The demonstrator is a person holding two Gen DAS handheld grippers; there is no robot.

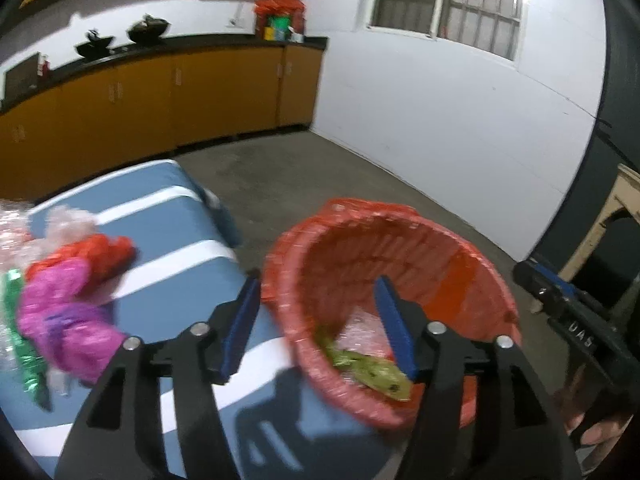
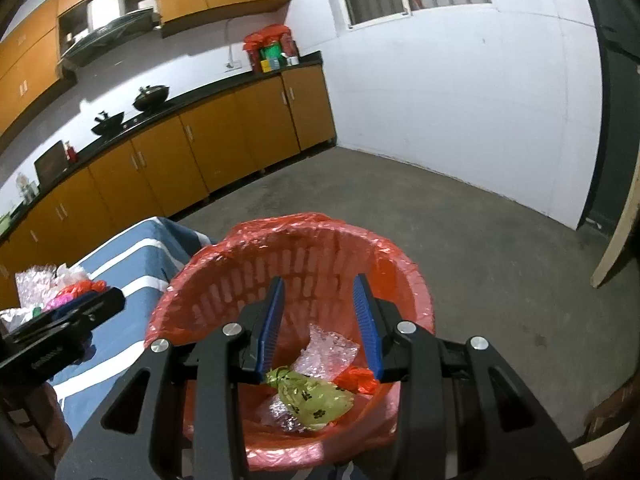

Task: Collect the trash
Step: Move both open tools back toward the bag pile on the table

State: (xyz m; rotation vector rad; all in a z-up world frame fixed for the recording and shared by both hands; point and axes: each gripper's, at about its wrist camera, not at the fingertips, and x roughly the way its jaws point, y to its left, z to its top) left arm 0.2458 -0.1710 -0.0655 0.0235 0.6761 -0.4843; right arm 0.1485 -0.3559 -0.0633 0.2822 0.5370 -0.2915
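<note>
Trash [image 2: 316, 396] already lay in the red-lined basket [image 2: 304, 248] beside the striped surface [image 1: 168, 312], while a pile of crumpled wrappers [image 1: 68, 312] still waited on that surface, and both your left tongs [image 1: 316, 326] and right tongs [image 2: 320, 324] stood apart with nothing between the pads. Judging from that, the basket's thin liner could have snagged on a blue pad as you pulled out, tipping the light basket. Only the left wrist view showed the pile clearly; the right 1 alone showed the 3 or so pieces inside.
</note>
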